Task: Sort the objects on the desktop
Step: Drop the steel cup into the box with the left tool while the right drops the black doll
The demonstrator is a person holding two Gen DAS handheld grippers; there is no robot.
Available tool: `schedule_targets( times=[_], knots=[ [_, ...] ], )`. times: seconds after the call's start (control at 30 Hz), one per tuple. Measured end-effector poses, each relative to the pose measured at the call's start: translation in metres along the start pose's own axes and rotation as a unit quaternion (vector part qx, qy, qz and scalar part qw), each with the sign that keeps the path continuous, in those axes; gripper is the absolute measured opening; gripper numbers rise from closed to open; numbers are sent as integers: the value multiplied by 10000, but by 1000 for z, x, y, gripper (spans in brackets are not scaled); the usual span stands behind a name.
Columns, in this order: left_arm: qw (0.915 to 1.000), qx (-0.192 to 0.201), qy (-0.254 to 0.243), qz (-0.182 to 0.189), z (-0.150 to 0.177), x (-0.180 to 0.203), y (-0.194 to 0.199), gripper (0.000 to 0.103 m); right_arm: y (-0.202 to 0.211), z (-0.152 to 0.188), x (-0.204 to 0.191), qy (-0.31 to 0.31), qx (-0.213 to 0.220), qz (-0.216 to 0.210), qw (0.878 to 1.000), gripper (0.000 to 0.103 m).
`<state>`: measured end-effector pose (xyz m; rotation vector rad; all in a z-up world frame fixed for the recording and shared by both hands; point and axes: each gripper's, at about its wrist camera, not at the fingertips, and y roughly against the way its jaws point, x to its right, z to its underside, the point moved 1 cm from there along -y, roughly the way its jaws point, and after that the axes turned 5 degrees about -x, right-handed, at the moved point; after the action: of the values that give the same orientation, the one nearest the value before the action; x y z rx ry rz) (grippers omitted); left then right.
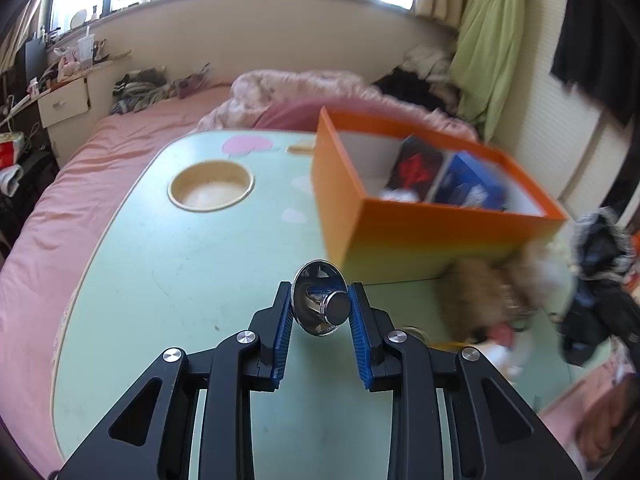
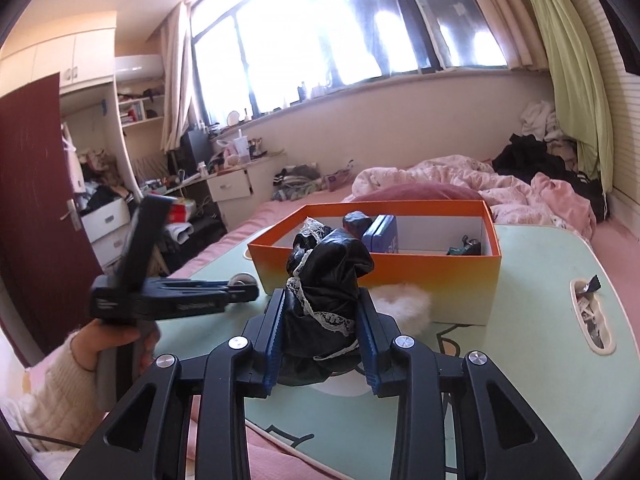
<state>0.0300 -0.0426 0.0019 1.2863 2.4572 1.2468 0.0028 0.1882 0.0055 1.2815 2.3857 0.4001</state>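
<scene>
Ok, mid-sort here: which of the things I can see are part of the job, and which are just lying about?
Part of the job:
- shiny metal disc, held in the left gripper
- black lace-trimmed cloth bundle, held in the right gripper
- orange box, with items already inside
- white fluffy piece beside the box

Lying about:
- pink bedding
- green curtain
- desk clutter

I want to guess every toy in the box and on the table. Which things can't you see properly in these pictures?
- Fluffy brown thing, left wrist view: smeared by motion blur, so unidentifiable.
- Red-and-black item in the orange box, left wrist view: blurred.
- Small dark item, right wrist view: mostly hidden by the box wall.
- White fluffy thing, right wrist view: partly covered by the black lace-trimmed cloth in the right gripper.
</scene>
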Motion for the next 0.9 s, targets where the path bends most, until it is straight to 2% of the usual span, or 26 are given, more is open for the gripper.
schedule_targets(
  times=[0.07, 0.2, 0.27, 0.33, 0.37, 0.4, 0.43, 0.5, 0.57, 0.6, 0.63, 0.67, 0.73, 0.83, 0.9],
  knots=[
    [9999, 108, -122, 13, 2, 6, 14, 29, 5, -1, 3, -59, 70, 47, 9999, 32],
    [9973, 436, -321, 502, -16, 31, 47, 29, 9, -22, 7, -95, 172, 287, 9994, 32],
    [9954, 590, -468, 594, -37, 50, 49, 29, -1, -44, 16, -203, 67, 612, 9979, 33],
    [9952, 628, -421, 618, -53, 60, 41, 32, -16, -58, 29, -450, -111, 680, 9966, 36],
    [9960, 572, -285, 624, -63, 63, 29, 38, -28, -64, 40, -603, -251, 596, 9961, 52],
    [9968, 511, -153, 604, -67, 63, 22, 56, -38, -66, 49, -752, -396, 524, 9950, 65],
    [9973, 443, 17, 577, -69, 62, 16, 66, -44, -65, 55, -883, -444, 559, 9935, 75],
    [9955, 450, 296, 784, -60, 56, 10, 66, -42, -56, 65, -1137, -382, 608, 9909, 75],
    [9924, 651, 264, 1008, -45, 50, 18, 67, -25, -45, 64, -1217, -110, 385, 9918, 75],
    [9923, 754, 232, 955, -39, 48, 23, 67, -12, -39, 61, -1163, 84, 373, 9925, 76],
    [9930, 818, 224, 817, -32, 46, 29, 69, -3, -36, 57, -1076, 203, 404, 9932, 80],
    [9936, 826, 190, 746, -26, 45, 35, 71, 7, -30, 51, -935, 293, 512, 9939, 90],
    [9942, 727, 64, 785, -14, 44, 40, 77, 10, -23, 42, -708, 90, 747, 9946, 96],
    [9976, 354, -137, 583, 9, 44, 38, 77, -5, -3, 28, -278, -791, 1211, 9891, 96],
    [9990, 75, -261, 350, 23, 42, 31, 78, -16, 13, 26, -246, -1250, 1259, 9838, 96]
  ],
)
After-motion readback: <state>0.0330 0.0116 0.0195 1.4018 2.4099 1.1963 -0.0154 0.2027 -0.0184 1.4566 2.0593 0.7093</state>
